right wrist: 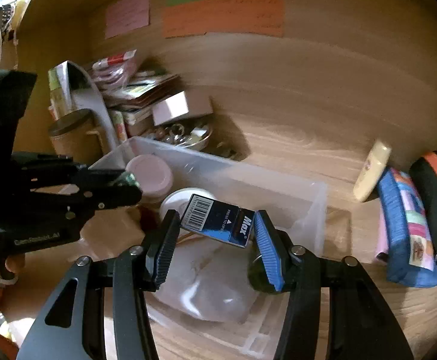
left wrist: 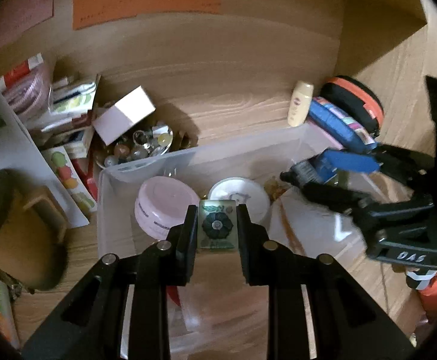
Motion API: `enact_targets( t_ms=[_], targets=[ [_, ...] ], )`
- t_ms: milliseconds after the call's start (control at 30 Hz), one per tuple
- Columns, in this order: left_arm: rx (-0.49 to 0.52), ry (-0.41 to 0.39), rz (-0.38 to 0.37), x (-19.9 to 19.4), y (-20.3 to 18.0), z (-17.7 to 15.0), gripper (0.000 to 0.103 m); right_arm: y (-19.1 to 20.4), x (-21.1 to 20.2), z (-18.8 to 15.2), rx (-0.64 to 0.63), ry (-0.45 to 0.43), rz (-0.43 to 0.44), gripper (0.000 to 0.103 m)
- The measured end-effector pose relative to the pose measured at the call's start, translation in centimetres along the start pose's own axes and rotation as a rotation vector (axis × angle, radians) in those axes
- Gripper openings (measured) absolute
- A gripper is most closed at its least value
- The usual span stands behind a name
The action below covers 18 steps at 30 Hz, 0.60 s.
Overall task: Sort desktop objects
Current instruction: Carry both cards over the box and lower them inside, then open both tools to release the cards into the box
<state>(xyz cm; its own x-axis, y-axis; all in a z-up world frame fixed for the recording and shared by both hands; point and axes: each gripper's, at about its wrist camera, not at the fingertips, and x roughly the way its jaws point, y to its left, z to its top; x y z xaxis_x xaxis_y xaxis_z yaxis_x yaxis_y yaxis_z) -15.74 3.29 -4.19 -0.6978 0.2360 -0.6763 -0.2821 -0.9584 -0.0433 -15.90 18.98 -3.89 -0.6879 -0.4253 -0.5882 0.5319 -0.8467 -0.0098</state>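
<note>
My left gripper (left wrist: 216, 219) is shut on a small green tile with a dark flower print (left wrist: 216, 225), held over the clear plastic bin (left wrist: 146, 165). My right gripper (right wrist: 216, 225) is shut on a dark blue Max staple box (right wrist: 218, 220), held above the same bin (right wrist: 317, 204). In the bin lie a pink round jar (left wrist: 161, 202), a white round lid (left wrist: 239, 193) and a clear plastic bag (right wrist: 206, 285). The right gripper shows in the left wrist view (left wrist: 323, 171), and the left gripper shows in the right wrist view (right wrist: 125, 186).
A cream bottle (left wrist: 299, 103), a blue pencil case (left wrist: 338, 123) and a black-orange case (left wrist: 356, 99) lie right of the bin. A white box (left wrist: 125, 114), a dish of marbles (left wrist: 140, 147), stacked booklets (left wrist: 68, 102) and a brown mug (left wrist: 11, 219) are at the left.
</note>
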Motion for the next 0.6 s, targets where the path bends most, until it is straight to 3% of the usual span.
enact_targets(
  t_ms=[367,600],
  targets=[
    [0.011,0.009,0.001,0.7,0.2,-0.2,0.024,-0.5,1.1,-0.4,0.013,0.020,-0.026,0.048],
    [-0.026,-0.008,0.013,0.2,1.0,0.0,0.032,-0.6,0.8,-0.4,0.020,0.010,-0.007,0.049]
  ],
)
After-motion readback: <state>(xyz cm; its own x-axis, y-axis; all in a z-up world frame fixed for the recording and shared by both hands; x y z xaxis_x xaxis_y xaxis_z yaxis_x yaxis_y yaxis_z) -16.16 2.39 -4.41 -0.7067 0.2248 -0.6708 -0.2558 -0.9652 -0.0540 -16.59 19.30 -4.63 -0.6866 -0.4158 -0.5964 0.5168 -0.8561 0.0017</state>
